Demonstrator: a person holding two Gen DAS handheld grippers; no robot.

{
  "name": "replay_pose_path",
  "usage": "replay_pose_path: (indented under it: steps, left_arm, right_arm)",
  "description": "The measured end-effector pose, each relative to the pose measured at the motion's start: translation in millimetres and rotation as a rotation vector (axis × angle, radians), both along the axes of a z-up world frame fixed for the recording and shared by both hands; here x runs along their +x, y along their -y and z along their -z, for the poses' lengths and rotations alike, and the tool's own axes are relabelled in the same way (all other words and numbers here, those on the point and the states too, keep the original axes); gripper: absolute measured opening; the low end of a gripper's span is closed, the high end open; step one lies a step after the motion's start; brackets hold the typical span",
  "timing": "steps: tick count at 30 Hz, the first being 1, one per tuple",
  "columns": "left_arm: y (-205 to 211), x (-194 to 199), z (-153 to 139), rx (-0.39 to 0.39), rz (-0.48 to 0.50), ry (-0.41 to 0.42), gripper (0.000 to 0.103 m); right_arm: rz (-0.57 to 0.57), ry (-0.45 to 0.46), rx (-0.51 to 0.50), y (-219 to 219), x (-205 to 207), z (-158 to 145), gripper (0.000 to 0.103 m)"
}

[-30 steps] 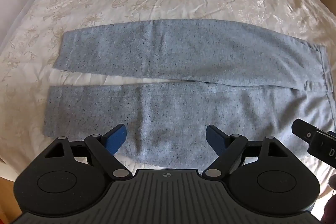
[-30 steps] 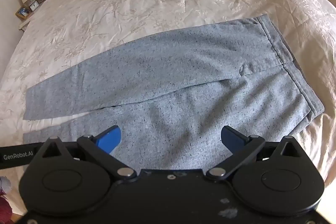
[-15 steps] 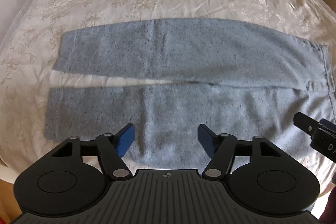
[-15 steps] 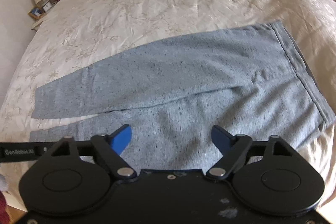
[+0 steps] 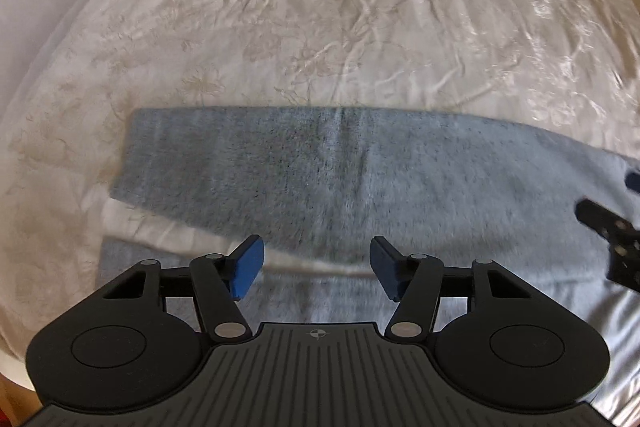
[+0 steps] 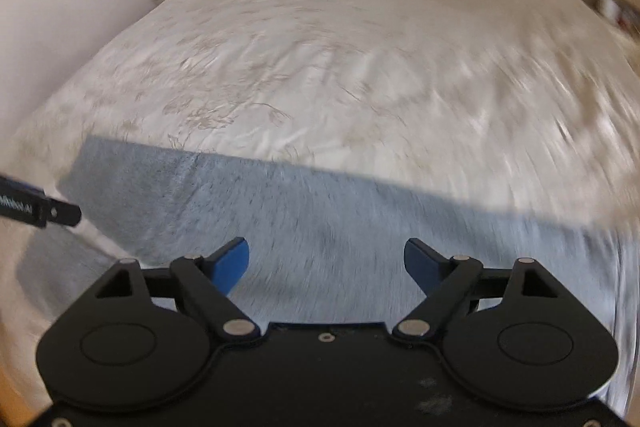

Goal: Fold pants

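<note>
Flat grey speckled fleece pants (image 5: 360, 179) lie crosswise just ahead of both spread, empty grippers: left gripper (image 5: 317, 269), right gripper (image 6: 326, 269).

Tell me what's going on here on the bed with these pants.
A person holds a gripper in each hand over grey pants spread flat on a cream bedspread, the two legs lying side by side, not yet folded. The left tool and the right tool are both open and holding nothing, low over the near leg. The pictures are blurred, so it is unclear whether either touches the cloth.
</note>
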State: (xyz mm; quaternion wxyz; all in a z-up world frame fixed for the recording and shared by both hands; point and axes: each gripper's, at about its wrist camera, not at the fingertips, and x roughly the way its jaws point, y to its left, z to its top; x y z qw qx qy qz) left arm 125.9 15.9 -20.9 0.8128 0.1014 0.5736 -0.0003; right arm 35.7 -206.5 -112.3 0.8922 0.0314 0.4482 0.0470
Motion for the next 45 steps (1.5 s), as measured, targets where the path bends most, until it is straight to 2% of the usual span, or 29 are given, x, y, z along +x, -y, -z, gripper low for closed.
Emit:
replay_pose_path:
  steps: [4,9,12,15,16,18,19,26,31,36,38,39,40,42,45]
  left_arm:
    - [-5.3,20.3,23.6,-0.029,-0.012,-0.069,0.058]
    - [-11.1,45.8,49.0,-0.088,-0.022,-0.132,0.057]
    - [-14.5,60.3,59.3,-0.108,-0.032,-0.164,0.058]
    - [-16.6,71.9,65.7,-0.14,-0.037,-0.178,0.058]
    - [-16.0,76.9,67.8,-0.154,-0.04,-0.187,0.058]
    - [-14.9,86.5,69.6,-0.18,-0.047,-0.197,0.058]
    - [-11.9,92.5,70.6,-0.195,-0.051,-0.2,0.058]
    - [1.3,129.1,64.8,-0.311,-0.11,-0.192,0.058]
    - [10.0,143.6,76.0,-0.323,-0.123,-0.23,0.059]
    - [11.3,150.9,107.2,-0.29,-0.166,-0.317,0.059]
    - [8.8,153.4,121.5,-0.304,-0.189,-0.363,0.057]
    - [6.2,153.0,126.4,-0.341,-0.198,-0.381,0.038]
    - [2.2,150.8,128.9,-0.387,-0.219,-0.394,0.01]
    - [-4.0,139.1,122.5,-0.44,-0.245,-0.382,0.01]
    - [-2.6,99.5,91.2,-0.417,-0.146,-0.263,0.009]
  right_arm:
    - [-0.128,-0.005,-0.013,3.4,62.3,29.1,0.098]
    - [-0.273,-0.056,-0.026,5.5,127.8,72.8,0.098]
    - [-0.382,-0.135,0.002,7.7,157.9,100.4,0.094]
    - [-0.464,-0.238,0.03,8.0,175.5,122.2,0.079]
    - [-0.476,-0.246,0.026,7.5,177.8,126.0,0.07]
    - [-0.492,-0.238,0.027,7.4,176.4,124.3,0.023]
    - [-0.493,-0.237,0.036,6.7,172.7,119.2,0.007]
    - [-0.585,-0.076,-0.095,-10.2,109.8,81.0,0.006]
    - [-0.585,-0.029,-0.132,-18.3,78.9,72.0,0.006]
    - [-0.576,-0.017,-0.151,-27.8,65.7,70.7,0.006]
    - [-0.567,-0.011,-0.151,-31.8,64.2,69.1,0.006]
    - [-0.564,-0.007,-0.154,-32.0,62.8,67.9,0.006]
    - [-0.561,-0.003,-0.157,-33.3,61.3,66.2,0.006]
    - [-0.549,0.001,-0.153,-32.9,53.4,59.1,0.006]
    - [-0.508,0.001,-0.128,-32.5,29.8,46.8,0.006]
